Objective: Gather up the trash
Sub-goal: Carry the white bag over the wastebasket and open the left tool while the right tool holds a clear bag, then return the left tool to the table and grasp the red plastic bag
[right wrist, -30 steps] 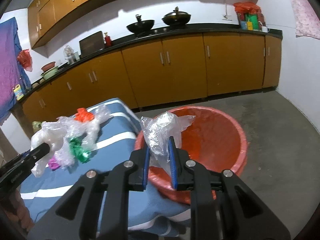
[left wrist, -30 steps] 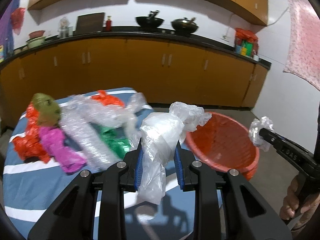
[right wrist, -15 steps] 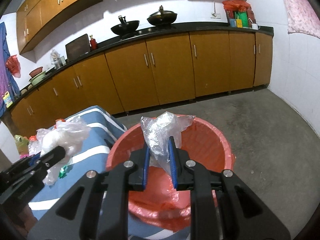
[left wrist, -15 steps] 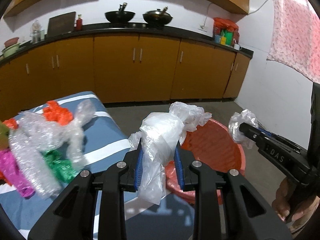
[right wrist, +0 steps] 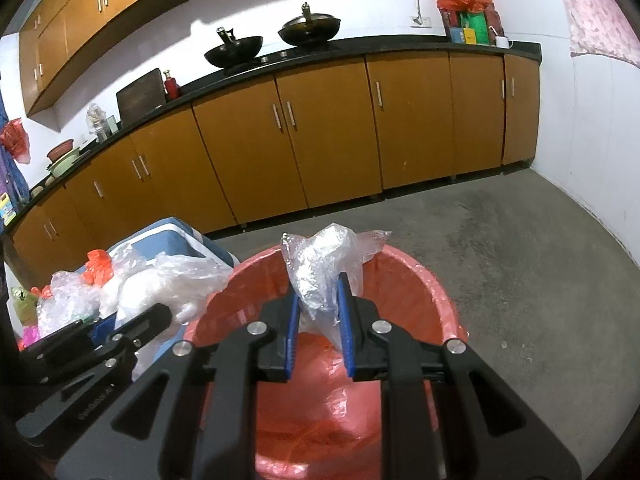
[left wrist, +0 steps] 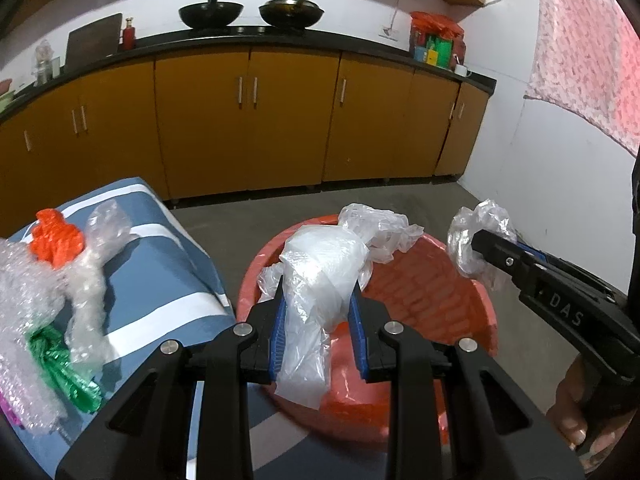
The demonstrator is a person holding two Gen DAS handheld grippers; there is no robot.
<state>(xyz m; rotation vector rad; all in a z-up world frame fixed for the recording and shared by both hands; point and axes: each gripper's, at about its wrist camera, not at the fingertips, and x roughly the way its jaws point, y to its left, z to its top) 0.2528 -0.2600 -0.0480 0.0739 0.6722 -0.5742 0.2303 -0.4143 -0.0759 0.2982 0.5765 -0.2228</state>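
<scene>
Beyond the left claw (left wrist: pixel 318 320), in the left wrist view, the red tub (left wrist: pixel 460 300) now sits straight ahead, where a second ago the striped bench (left wrist: pixel 160 272) with its loose wrappers filled that spot. The claw stays clamped on a white plastic bag (left wrist: pixel 320 276), which hangs over the tub's near rim. To its right the right claw (left wrist: pixel 480 248) pinches a clear crumpled wrapper (left wrist: pixel 472 236) above the tub's far side; its body reads "DAS". The remaining trash (left wrist: pixel 60 280) lies off to the left on the bench.

In the right wrist view, the right claw (right wrist: pixel 318 316) is closed on the clear crumpled wrapper (right wrist: pixel 324 268), directly over the tub (right wrist: pixel 420 288), which has come nearer. Both pieces look ready to be dropped. Lettering on the left claw (right wrist: pixel 160 320) is too blurred to read.
</scene>
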